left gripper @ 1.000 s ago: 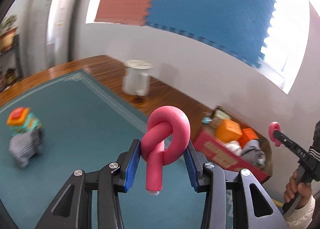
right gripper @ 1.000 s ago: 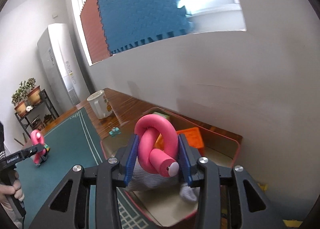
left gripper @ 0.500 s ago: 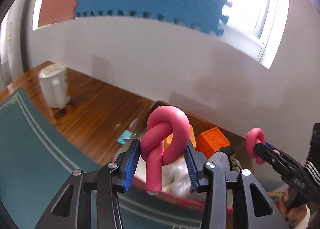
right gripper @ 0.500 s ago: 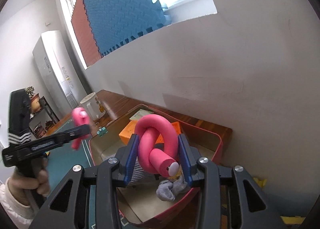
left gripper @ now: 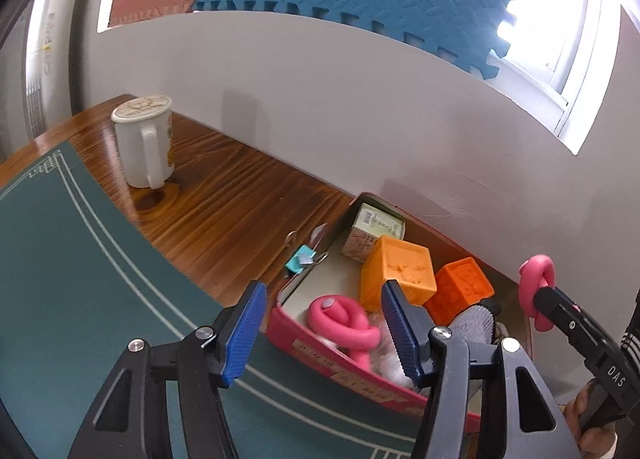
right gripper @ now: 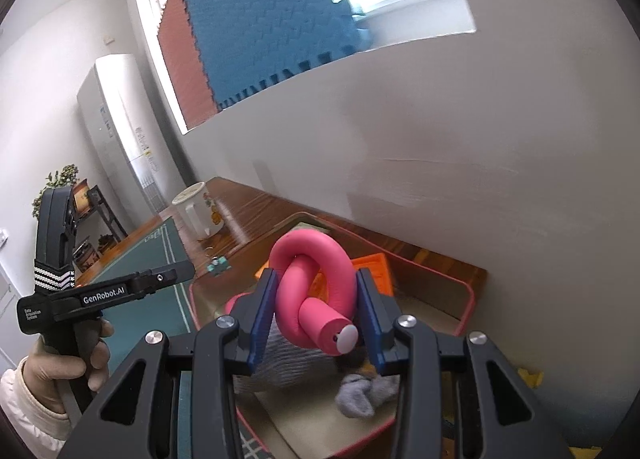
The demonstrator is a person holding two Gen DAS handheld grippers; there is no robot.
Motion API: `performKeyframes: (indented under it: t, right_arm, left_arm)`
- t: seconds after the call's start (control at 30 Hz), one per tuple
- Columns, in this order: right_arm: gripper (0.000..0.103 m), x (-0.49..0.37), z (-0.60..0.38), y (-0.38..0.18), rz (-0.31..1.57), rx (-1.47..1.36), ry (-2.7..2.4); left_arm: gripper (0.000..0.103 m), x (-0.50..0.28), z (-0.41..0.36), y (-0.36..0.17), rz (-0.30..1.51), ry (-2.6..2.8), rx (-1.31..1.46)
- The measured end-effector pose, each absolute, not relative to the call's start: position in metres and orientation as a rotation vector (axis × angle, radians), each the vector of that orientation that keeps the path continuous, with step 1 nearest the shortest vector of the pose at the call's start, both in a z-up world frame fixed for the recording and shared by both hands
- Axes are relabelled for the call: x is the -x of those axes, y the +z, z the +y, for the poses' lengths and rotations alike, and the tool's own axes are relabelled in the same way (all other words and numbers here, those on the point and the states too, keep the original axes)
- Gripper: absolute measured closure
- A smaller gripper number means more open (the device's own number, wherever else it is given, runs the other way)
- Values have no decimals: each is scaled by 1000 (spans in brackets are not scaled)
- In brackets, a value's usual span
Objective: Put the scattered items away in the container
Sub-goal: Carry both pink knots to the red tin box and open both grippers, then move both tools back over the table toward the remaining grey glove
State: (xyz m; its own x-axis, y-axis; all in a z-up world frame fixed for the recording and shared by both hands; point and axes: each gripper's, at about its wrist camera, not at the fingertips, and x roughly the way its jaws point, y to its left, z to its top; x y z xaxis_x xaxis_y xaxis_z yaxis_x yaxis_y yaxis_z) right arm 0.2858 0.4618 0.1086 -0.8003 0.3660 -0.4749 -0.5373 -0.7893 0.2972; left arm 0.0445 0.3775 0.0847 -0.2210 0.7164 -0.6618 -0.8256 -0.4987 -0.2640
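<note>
A red-rimmed box [left gripper: 304,343] stands at the edge of the green mat. It holds two orange cubes [left gripper: 398,275], a small carton [left gripper: 370,231], grey socks [right gripper: 366,393] and a pink knotted foam tube [left gripper: 344,323]. My left gripper [left gripper: 324,331] is open and empty just above the box's near wall, over that tube. My right gripper [right gripper: 316,315] is shut on a second pink knotted tube [right gripper: 312,291] and holds it above the box; it also shows in the left wrist view [left gripper: 538,291].
A white mug [left gripper: 146,141] stands on the wooden table [left gripper: 224,195] near the wall. A teal binder clip [left gripper: 302,257] lies just outside the box's left wall. The green mat [left gripper: 80,259] covers the near table. A white wall runs close behind the box.
My left gripper swung right to the box, opened and let go of its pink knotted tube, which now lies in the box. My right gripper still holds its tube above the box.
</note>
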Motion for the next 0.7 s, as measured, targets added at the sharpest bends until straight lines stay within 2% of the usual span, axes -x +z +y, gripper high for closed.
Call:
performKeyframes:
  t: [0.23, 0.3, 0.7]
  right_arm:
    - [59, -264, 453, 116, 543, 579, 2572]
    - [47, -258, 453, 115, 543, 593, 2565]
    - [46, -266, 450, 120, 602, 528, 2510]
  left_arm:
    - [42, -41, 361, 80, 180, 1899, 942]
    - [42, -38, 355, 78, 176, 1906, 955]
    - [42, -12, 303, 72, 104, 1980, 1004]
